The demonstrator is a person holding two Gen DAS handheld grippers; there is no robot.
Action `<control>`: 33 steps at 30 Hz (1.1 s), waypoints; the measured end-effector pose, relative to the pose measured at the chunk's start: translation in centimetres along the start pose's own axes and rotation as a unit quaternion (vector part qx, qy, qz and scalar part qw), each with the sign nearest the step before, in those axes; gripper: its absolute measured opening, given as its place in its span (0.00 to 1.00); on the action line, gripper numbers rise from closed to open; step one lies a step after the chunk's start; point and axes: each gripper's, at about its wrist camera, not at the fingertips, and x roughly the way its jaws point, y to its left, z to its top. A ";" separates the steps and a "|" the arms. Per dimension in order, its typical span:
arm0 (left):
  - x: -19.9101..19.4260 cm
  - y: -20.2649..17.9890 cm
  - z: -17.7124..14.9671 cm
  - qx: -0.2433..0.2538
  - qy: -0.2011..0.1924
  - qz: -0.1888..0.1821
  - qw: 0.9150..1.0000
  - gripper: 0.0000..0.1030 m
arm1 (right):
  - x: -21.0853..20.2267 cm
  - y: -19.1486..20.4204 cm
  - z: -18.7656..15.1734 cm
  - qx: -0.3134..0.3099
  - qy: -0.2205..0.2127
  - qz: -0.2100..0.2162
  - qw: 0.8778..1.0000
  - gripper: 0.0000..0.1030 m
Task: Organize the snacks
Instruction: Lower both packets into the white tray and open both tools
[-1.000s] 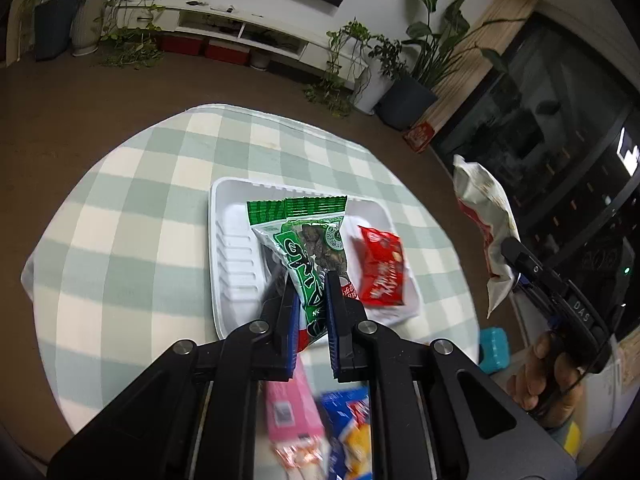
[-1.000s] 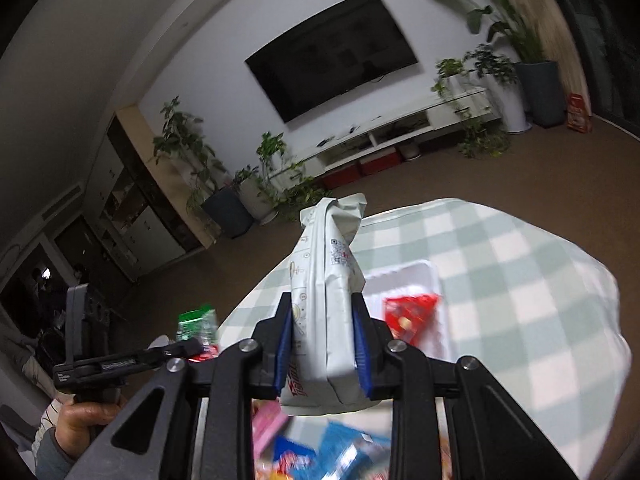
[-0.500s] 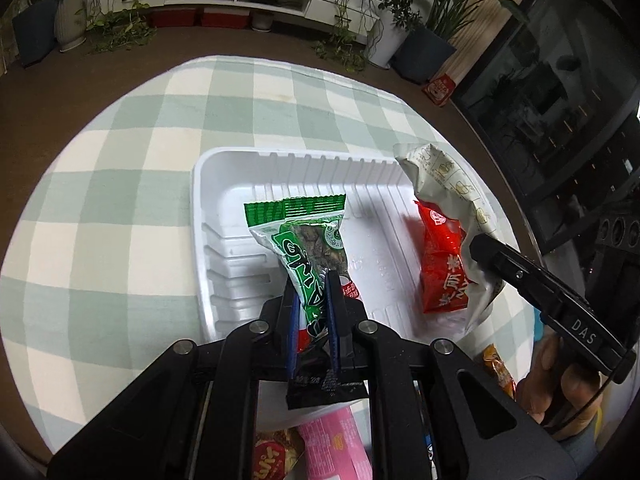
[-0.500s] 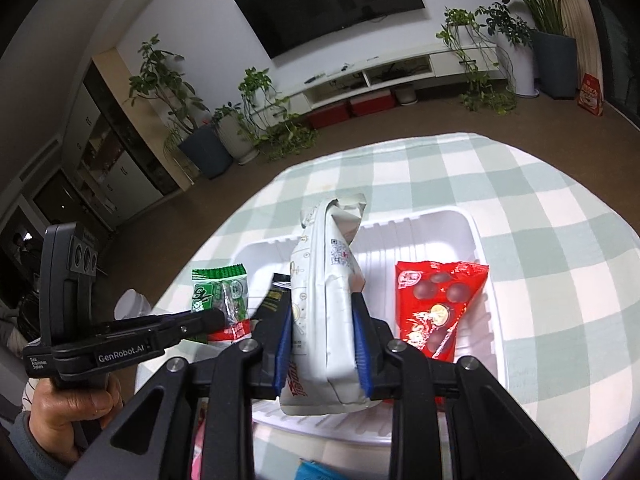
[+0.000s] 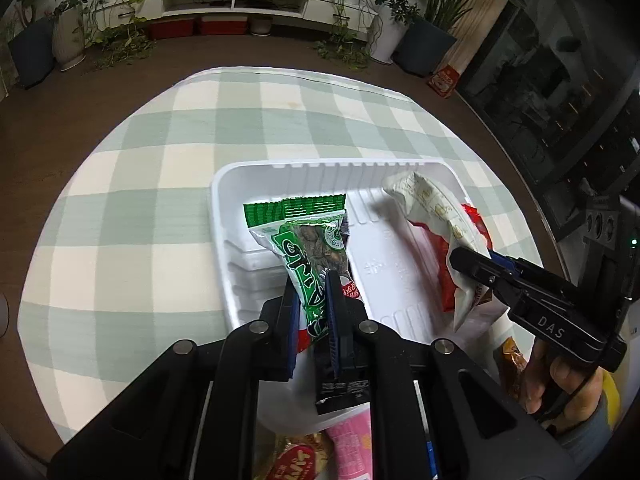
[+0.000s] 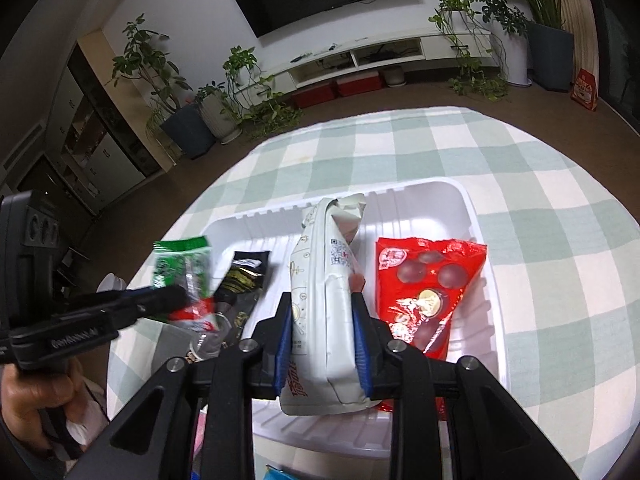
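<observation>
In the left wrist view my left gripper (image 5: 316,292) is shut on a green snack packet (image 5: 308,240) held low over the left half of the white tray (image 5: 304,172). A black packet (image 5: 340,384) hangs against it, apparently pinched too. My right gripper (image 6: 322,308) is shut on a white snack bag (image 6: 324,280), which stands upright in the middle of the tray (image 6: 472,216). A red packet (image 6: 432,280) lies flat in the tray to its right. The green packet (image 6: 182,264), the black packet (image 6: 244,276) and the left gripper (image 6: 172,296) show at the tray's left end.
The tray rests on a round table with a green-checked cloth (image 5: 160,160). Loose snacks lie at the near edge: a pink packet (image 5: 352,440) and a red-gold one (image 5: 296,456). A hand (image 5: 560,376) holds the right gripper. Plants and a TV stand lie far behind.
Both grippers have come down over the tray with their packets. The white bag went from high beside the table to inside the tray, next to the red packet.
</observation>
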 end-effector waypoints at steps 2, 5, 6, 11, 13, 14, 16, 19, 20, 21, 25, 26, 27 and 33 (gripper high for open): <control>0.0 0.3 0.0 0.001 0.006 0.005 1.000 0.11 | 0.4 0.0 -0.2 -0.001 0.009 -0.003 1.000 0.28; 0.5 0.0 -0.3 0.016 0.020 0.017 1.000 0.13 | 0.8 0.4 -0.4 -0.009 0.013 -0.010 1.000 0.28; 0.5 -0.1 -0.5 0.020 0.023 0.023 0.999 0.13 | 0.8 0.5 -0.5 -0.012 0.013 -0.013 1.000 0.28; 1.0 -0.2 -0.6 0.027 0.032 0.047 0.998 0.13 | 1.0 0.5 -0.7 -0.020 0.013 -0.022 0.999 0.28; 1.4 -0.1 -0.7 0.027 0.039 0.049 0.998 0.14 | 1.1 0.6 -0.7 -0.022 0.014 -0.024 0.999 0.28; 1.6 0.0 -0.9 0.027 0.043 0.054 0.997 0.14 | 1.1 0.6 -0.7 -0.024 0.015 -0.026 0.999 0.28; 2.1 0.2 -1.1 0.025 0.047 0.057 0.997 0.16 | 1.2 0.8 -0.8 -0.029 0.015 -0.029 0.999 0.29; 2.5 0.5 -1.4 0.016 0.048 0.057 0.997 0.16 | 1.2 0.8 -0.9 -0.030 0.016 -0.029 0.999 0.29; 2.6 0.6 -1.4 0.015 0.047 0.055 0.997 0.16 | 1.2 0.9 -0.9 -0.030 0.015 -0.029 0.999 0.29; 2.6 0.6 -1.4 0.014 0.046 0.054 0.997 0.17 | 1.2 0.9 -0.9 -0.030 0.015 -0.028 0.999 0.29; 2.7 0.6 -1.3 0.014 0.044 0.054 0.997 0.25 | 1.2 0.9 -0.9 -0.030 0.015 -0.028 0.999 0.30; 2.7 0.5 -1.3 0.014 0.044 0.051 0.998 0.27 | 1.2 1.0 -0.9 -0.031 0.015 -0.027 0.999 0.30; 2.8 0.4 -1.4 0.015 0.043 0.047 0.998 0.35 | 1.2 1.1 -0.9 -0.033 0.016 -0.027 0.999 0.31; 2.6 -1.5 -1.6 0.037 0.034 0.035 0.998 0.72 | 0.7 1.4 -0.9 -0.038 0.011 -0.018 0.999 0.47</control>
